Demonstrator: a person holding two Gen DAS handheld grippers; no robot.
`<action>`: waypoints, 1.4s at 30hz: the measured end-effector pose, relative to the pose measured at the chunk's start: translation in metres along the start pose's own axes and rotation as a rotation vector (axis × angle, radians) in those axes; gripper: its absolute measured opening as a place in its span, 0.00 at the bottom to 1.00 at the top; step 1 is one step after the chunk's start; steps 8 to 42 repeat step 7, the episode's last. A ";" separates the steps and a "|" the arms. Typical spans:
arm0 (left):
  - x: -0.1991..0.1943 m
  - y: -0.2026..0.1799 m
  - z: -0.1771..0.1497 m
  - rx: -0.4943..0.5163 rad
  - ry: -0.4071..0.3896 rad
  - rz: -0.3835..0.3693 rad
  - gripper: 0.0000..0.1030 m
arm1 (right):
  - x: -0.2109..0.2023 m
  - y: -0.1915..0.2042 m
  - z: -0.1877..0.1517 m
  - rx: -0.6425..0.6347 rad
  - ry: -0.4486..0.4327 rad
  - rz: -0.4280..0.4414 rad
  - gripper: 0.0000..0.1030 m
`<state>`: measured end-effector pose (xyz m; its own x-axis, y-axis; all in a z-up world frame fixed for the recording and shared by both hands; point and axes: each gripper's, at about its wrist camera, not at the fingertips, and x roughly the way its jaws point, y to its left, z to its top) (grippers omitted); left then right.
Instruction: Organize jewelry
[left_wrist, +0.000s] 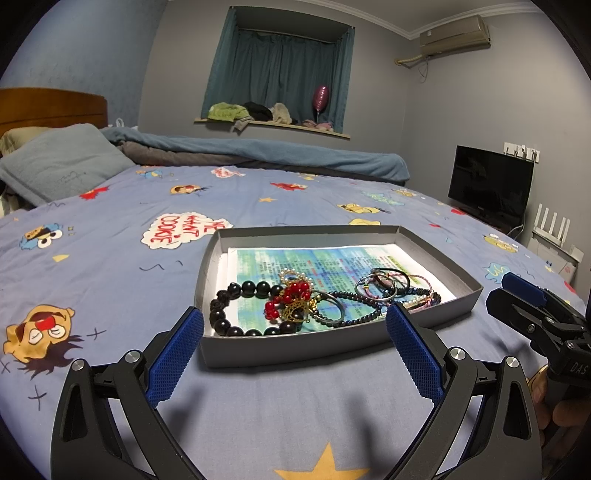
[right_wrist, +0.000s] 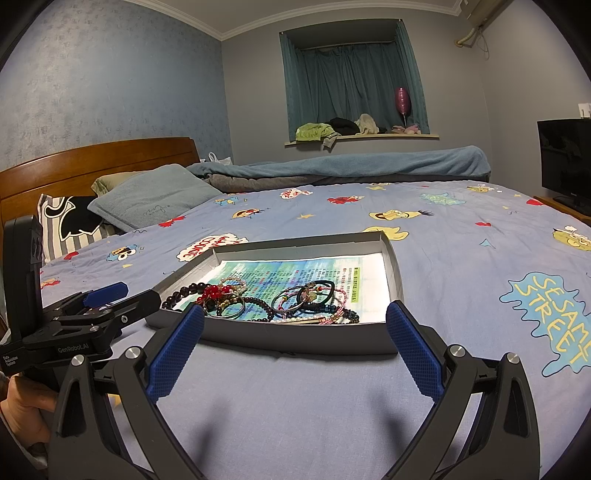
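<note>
A shallow tray lay on the bed just ahead of the left gripper, bracelets heaped in its near end. The right gripper stood off to the tray's right, a pillow far behind to the left.

Your shallow grey cardboard tray lies flat on the bedsheet, lined with a printed blue-green paper sheet. Inside, near its front wall, you have a tangled heap: a black bead bracelet, red bead bracelet, thin bangles.
</note>
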<state>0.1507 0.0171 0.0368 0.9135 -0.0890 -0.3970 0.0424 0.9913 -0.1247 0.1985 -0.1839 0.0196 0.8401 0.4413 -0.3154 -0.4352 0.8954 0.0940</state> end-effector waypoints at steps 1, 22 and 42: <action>0.000 0.000 -0.001 -0.001 0.002 0.000 0.95 | 0.000 0.000 0.000 0.001 0.000 0.000 0.94; 0.003 0.000 -0.005 -0.002 0.008 0.000 0.95 | 0.000 0.000 0.000 0.000 0.001 0.000 0.94; 0.003 0.000 -0.005 -0.002 0.008 0.000 0.95 | 0.000 0.000 0.000 0.000 0.001 0.000 0.94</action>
